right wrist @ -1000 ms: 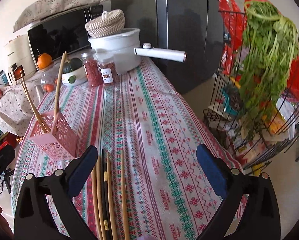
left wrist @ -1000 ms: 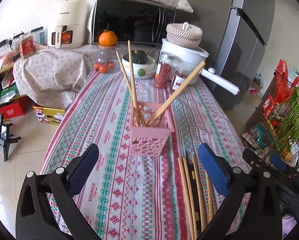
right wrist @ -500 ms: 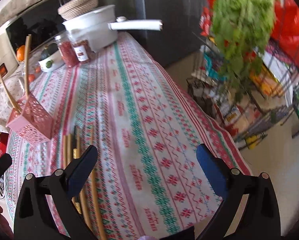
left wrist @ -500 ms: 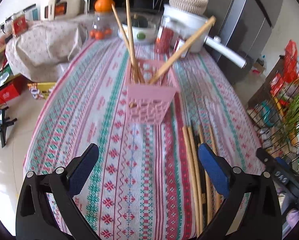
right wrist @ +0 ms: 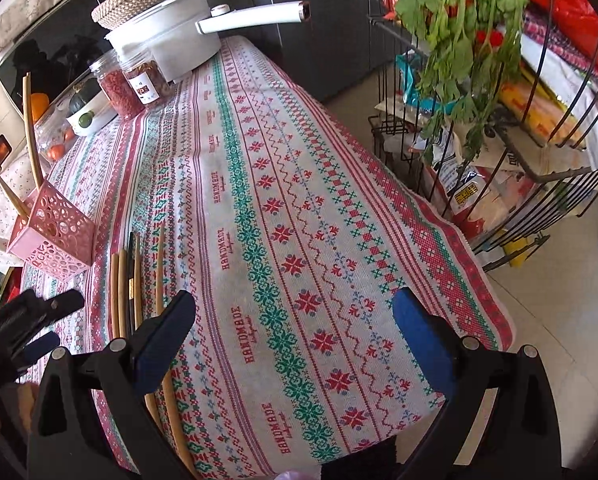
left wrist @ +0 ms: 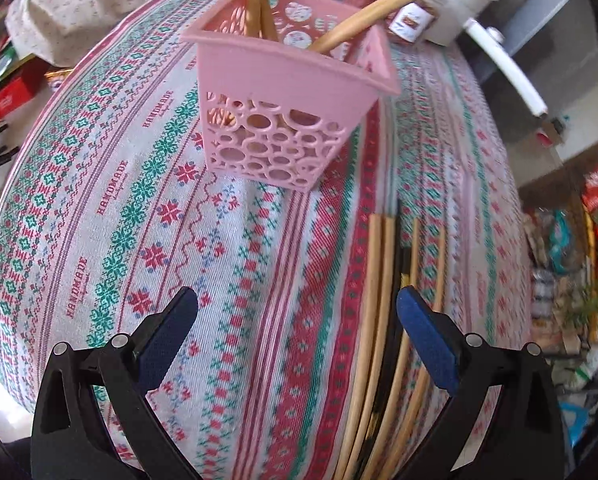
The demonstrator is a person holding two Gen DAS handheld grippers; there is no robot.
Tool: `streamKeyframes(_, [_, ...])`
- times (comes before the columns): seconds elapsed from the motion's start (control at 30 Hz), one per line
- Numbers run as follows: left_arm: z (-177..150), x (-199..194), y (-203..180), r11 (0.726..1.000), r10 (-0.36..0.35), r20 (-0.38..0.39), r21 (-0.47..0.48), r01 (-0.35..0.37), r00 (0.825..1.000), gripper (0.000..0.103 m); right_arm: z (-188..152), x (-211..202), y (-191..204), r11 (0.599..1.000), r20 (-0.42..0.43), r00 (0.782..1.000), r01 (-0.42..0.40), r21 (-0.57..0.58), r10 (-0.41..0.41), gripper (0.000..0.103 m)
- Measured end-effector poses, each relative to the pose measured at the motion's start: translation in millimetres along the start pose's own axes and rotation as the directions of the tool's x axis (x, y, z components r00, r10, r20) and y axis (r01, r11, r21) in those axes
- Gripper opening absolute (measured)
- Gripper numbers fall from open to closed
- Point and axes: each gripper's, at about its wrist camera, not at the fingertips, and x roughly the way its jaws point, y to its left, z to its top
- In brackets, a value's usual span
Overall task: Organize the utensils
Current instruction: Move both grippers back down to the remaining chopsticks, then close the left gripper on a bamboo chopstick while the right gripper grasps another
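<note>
Reaching with our left gripper [left wrist: 297, 336], fingers wide and empty: chopsticks [left wrist: 379, 300] lie lengthwise at two o'clock, nearer it than our equally wide right gripper [right wrist: 293, 332].

home kitchen | microwave [right wrist: 39, 60] | saucepan [right wrist: 167, 46] | fridge [right wrist: 319, 8]

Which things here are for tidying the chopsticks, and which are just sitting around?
For the job:
pink basket
chopsticks in it
loose chopsticks on the cloth
left gripper and right gripper, both open

Just sitting around:
white pot
spice jars
greens
</note>
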Motion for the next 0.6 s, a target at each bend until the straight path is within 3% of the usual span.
streamKeyframes(0.1, [3, 9, -6, 1.000, 0.015, -0.011, -0.020, -0.015, 1.000, 0.095, 1, 1, -6, 1.000, -0.011, 1.000, -0.017, 0.015, 0.017, 0.096])
streamKeyframes(0.2, [4, 12, -15, 0.997, 0.077, 0.018, -0.009, -0.076, 0.997, 0.095, 3, 2, -13, 0.998, -0.026, 0.998, -0.048, 0.045, 0.049, 0.096])
streamKeyframes(0.43, [5, 28, -35, 0.978, 0.209, 0.075, 0.008, -0.210, 0.975, 0.090, 6, 5, -27, 0.991, -0.042, 0.995, -0.085, 0.104, 0.090, 0.096])
streamKeyframes(0.5, [6, 29, -37, 0.977, 0.212, 0.084, 0.005, -0.213, 0.974, 0.088, 7, 6, -30, 0.988, -0.052, 0.993, -0.098, 0.117, 0.104, 0.096])
streamKeyframes(0.6, [7, 29, -38, 0.981, 0.191, 0.092, 0.017, -0.194, 0.977, 0.075, 7, 6, -30, 0.987, -0.057, 0.992, -0.105, 0.118, 0.112, 0.096])
